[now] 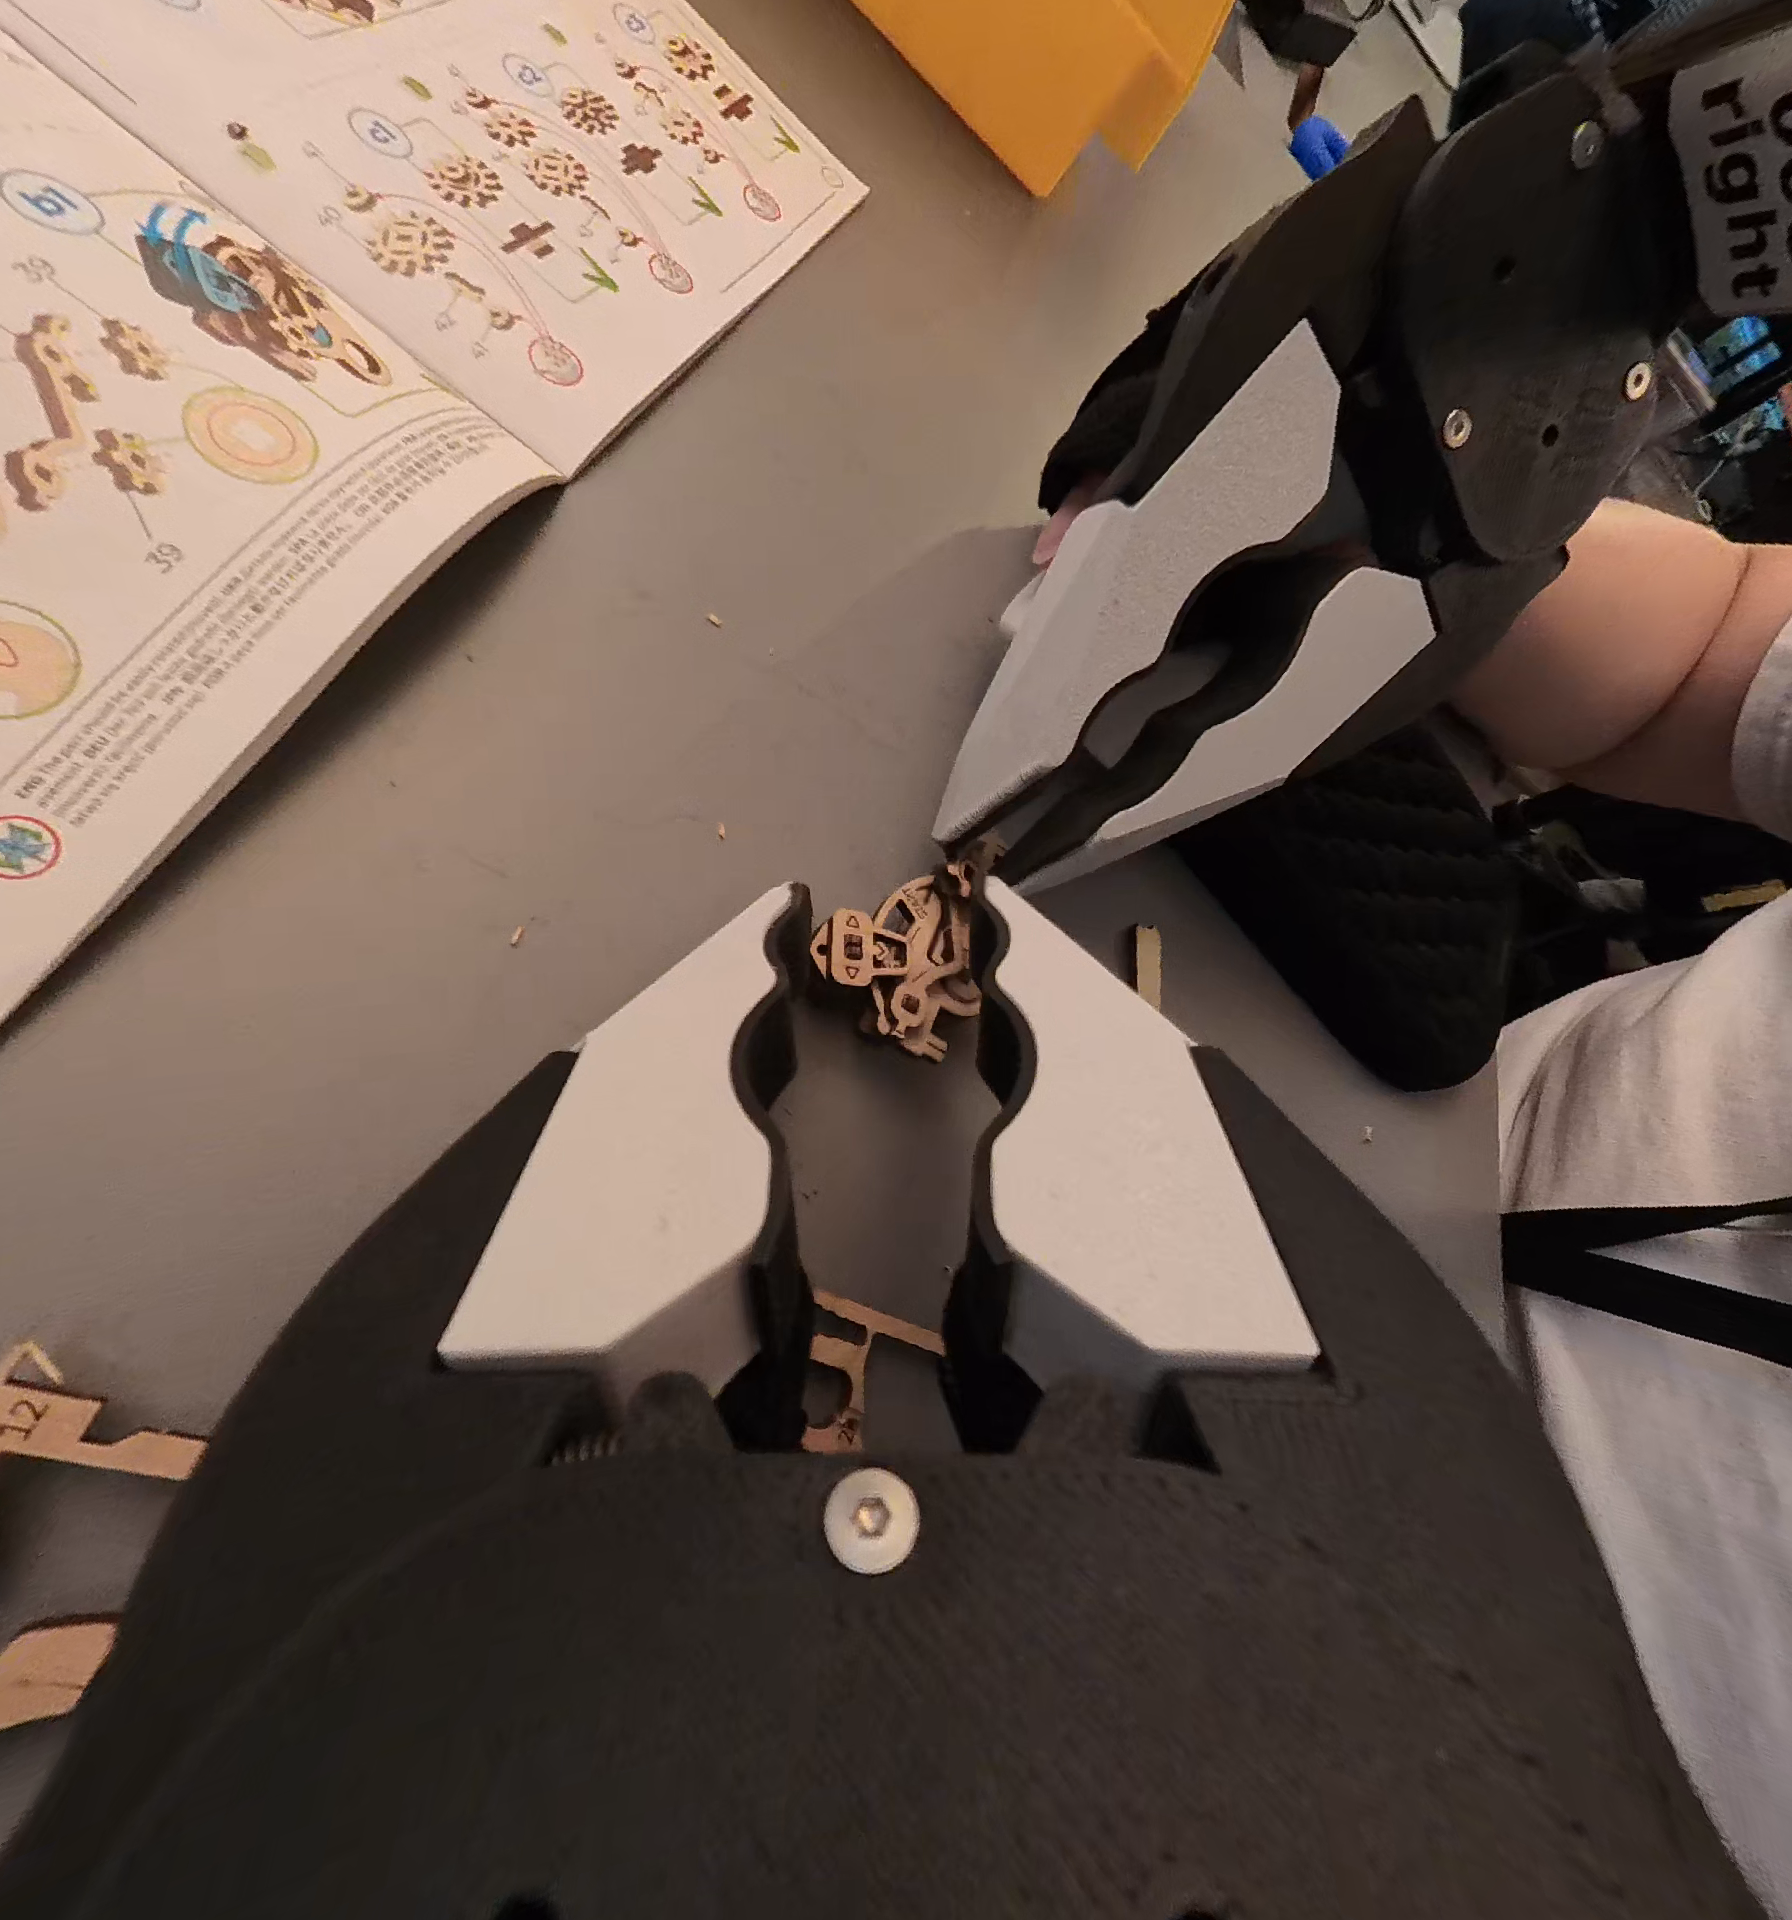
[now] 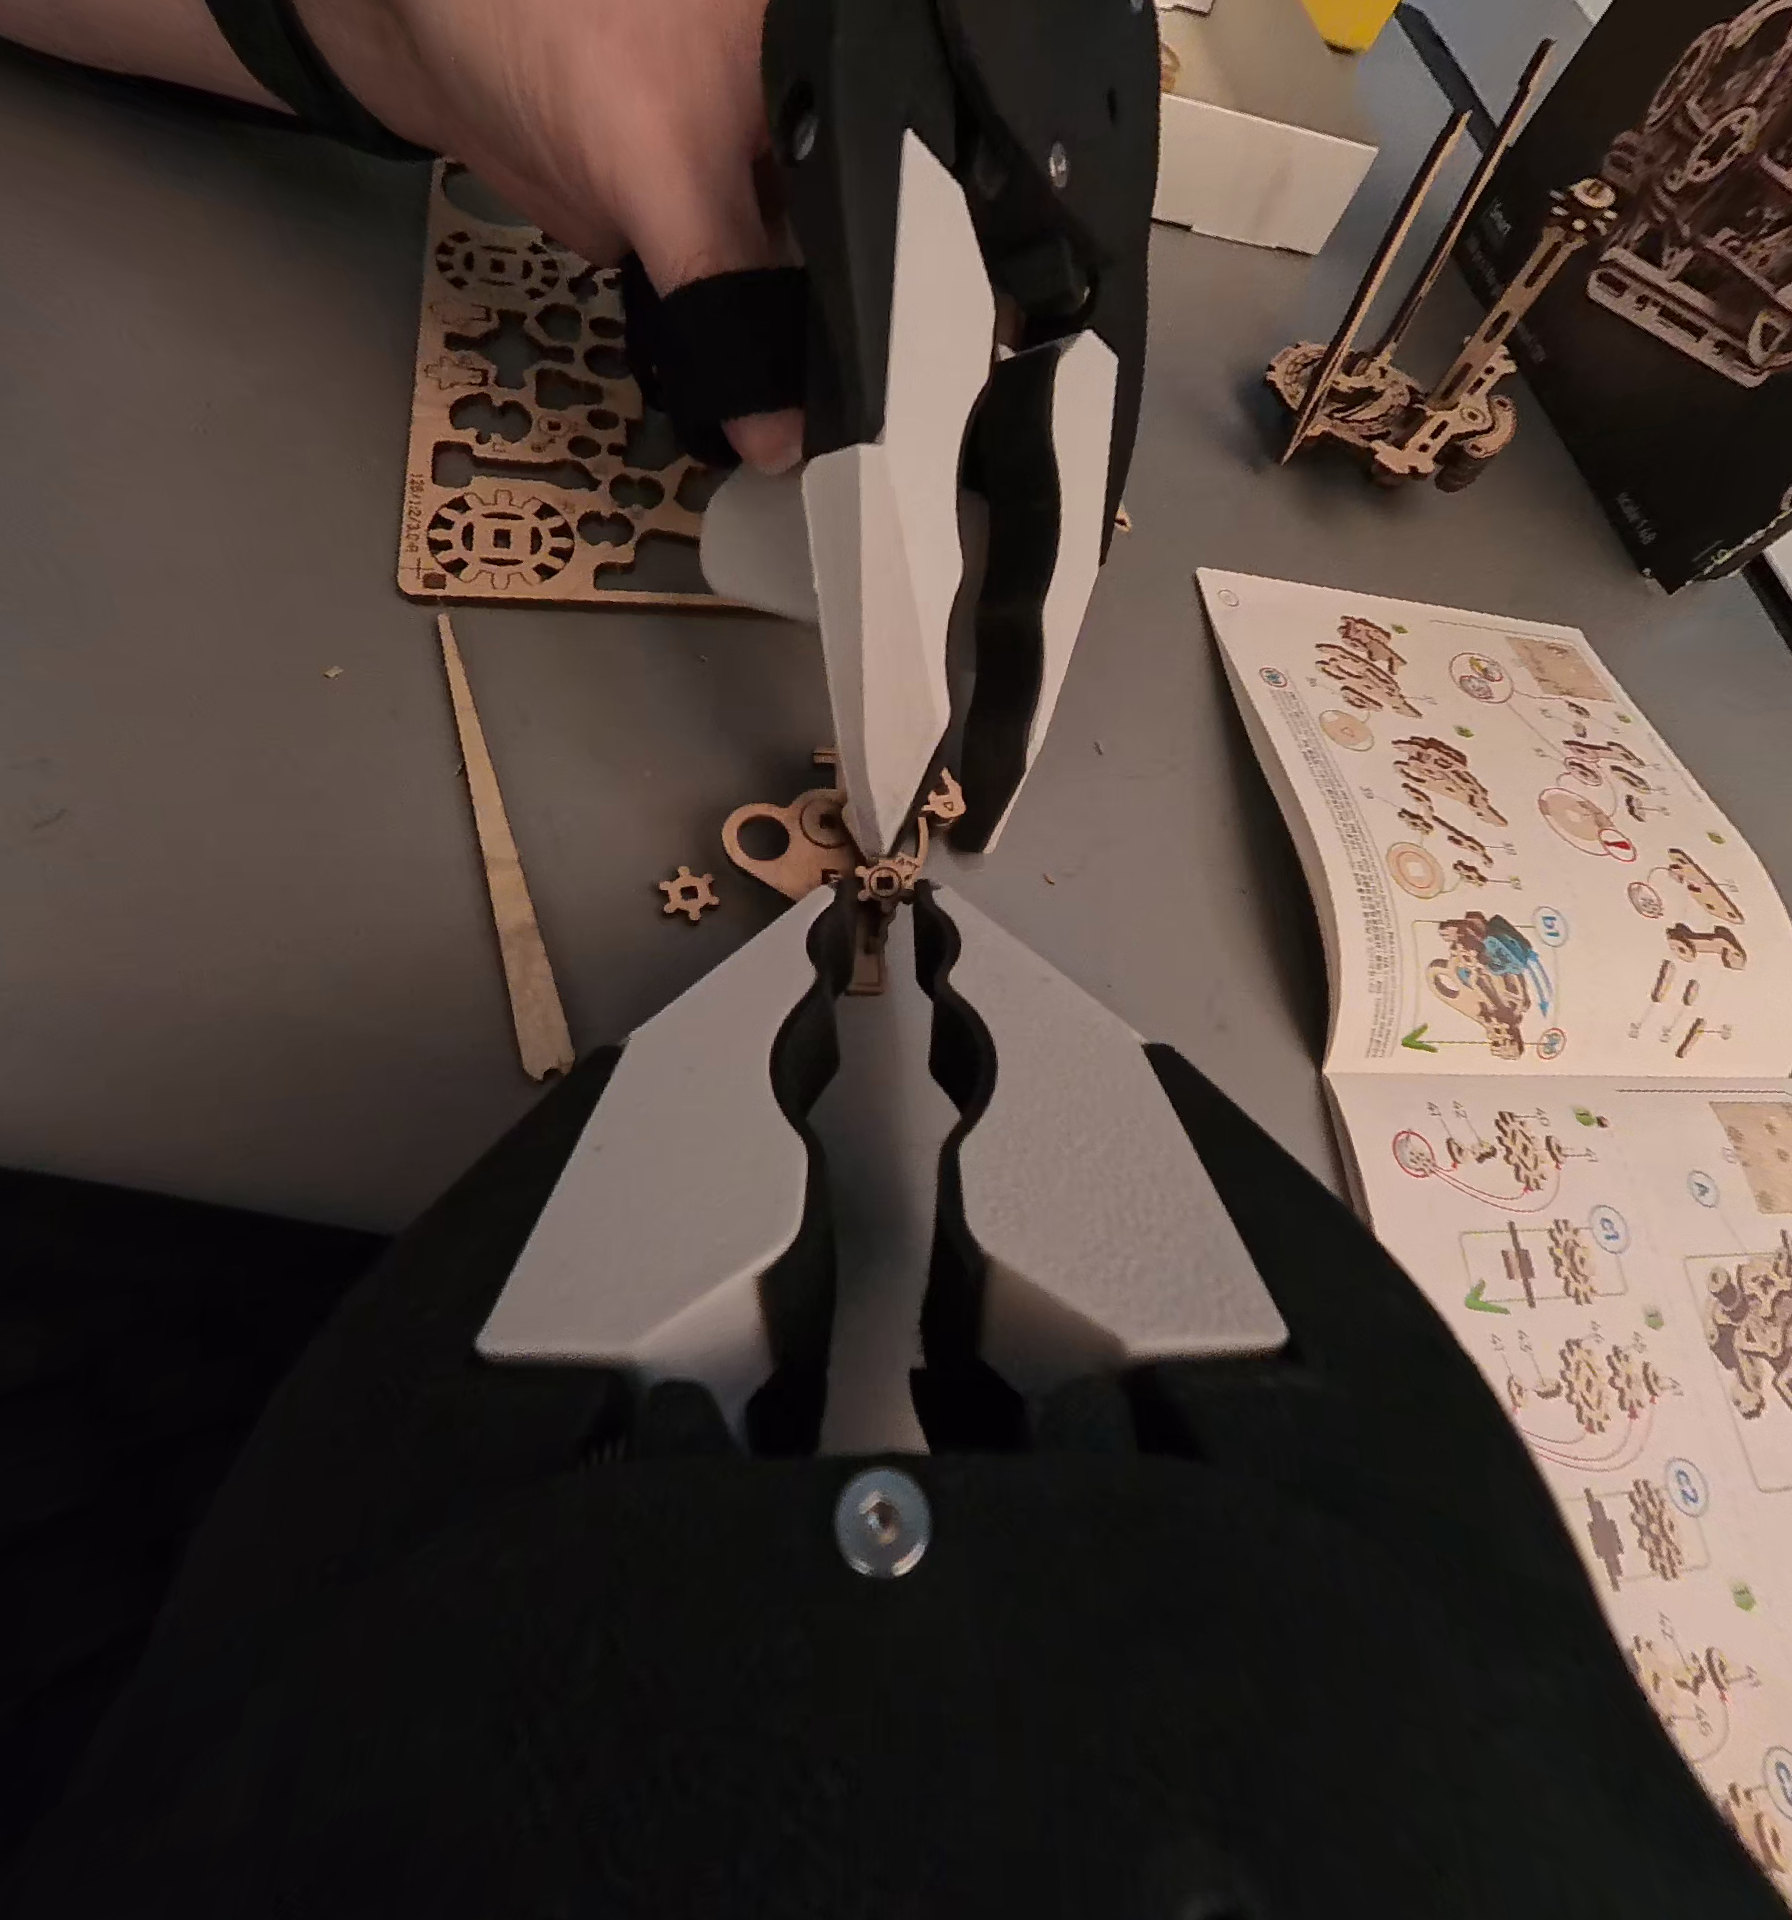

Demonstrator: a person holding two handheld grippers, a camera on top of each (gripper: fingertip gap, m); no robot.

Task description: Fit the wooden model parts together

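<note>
My left gripper (image 1: pixel 890 909) is shut on a small wooden sub-assembly (image 1: pixel 897 971), held between its fingertips just above the grey table (image 1: pixel 559 831). My right gripper (image 2: pixel 876 902) is nearly closed, shut on a thin wooden part (image 2: pixel 868 961) with a small gear-like end (image 2: pixel 884 883). That end touches the sub-assembly (image 2: pixel 939 805). In the left wrist view the right gripper (image 1: pixel 975 847) comes in from the upper right. In the right wrist view the left gripper (image 2: pixel 923 836) comes down from above, tip to tip with mine.
An open instruction booklet (image 2: pixel 1494 831) lies to the right. A punched wooden sheet (image 2: pixel 518 457), a wooden sliver (image 2: pixel 502 862), a loose small gear (image 2: pixel 686 894) and a flat part with a hole (image 2: pixel 767 842) lie on the left. A part-built model (image 2: pixel 1391 416) and black box (image 2: pixel 1702 260) stand behind.
</note>
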